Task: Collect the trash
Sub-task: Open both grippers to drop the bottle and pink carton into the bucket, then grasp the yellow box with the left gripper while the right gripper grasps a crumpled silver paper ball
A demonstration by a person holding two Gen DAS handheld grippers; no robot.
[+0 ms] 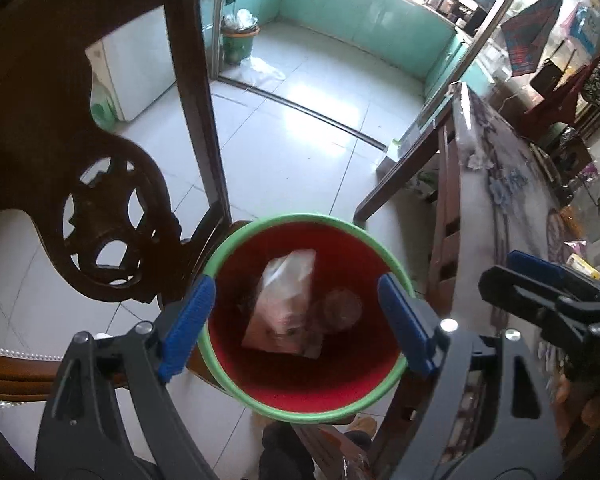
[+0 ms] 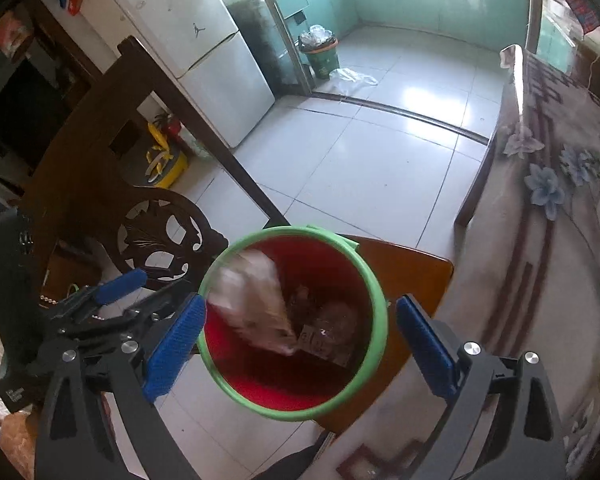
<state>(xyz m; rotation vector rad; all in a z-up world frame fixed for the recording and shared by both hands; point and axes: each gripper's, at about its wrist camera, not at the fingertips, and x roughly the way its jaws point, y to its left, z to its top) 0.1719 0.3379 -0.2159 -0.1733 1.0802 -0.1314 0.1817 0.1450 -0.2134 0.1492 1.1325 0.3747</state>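
A red bin with a green rim (image 1: pixel 236 236) stands on a wooden chair seat; it also shows in the right wrist view (image 2: pixel 376 292). Inside lie a clear plastic bag (image 1: pixel 288 300) and a brown round piece of trash (image 1: pixel 342 310). In the right wrist view a blurred whitish bag (image 2: pixel 256 300) is in the bin's mouth, beside other trash (image 2: pixel 332 328). My left gripper (image 1: pixel 298 320) is open and empty above the bin. My right gripper (image 2: pixel 300 340) is open and empty above it too, and shows at the right of the left view (image 1: pixel 540 280).
A carved dark wooden chair back (image 1: pixel 100 216) stands left of the bin. A table with a flowered cloth (image 2: pixel 548 184) is on the right, with crumpled paper (image 1: pixel 478 160) on it. A white fridge (image 2: pixel 204 52) and a second green bin (image 2: pixel 320 56) stand farther back on the tiled floor.
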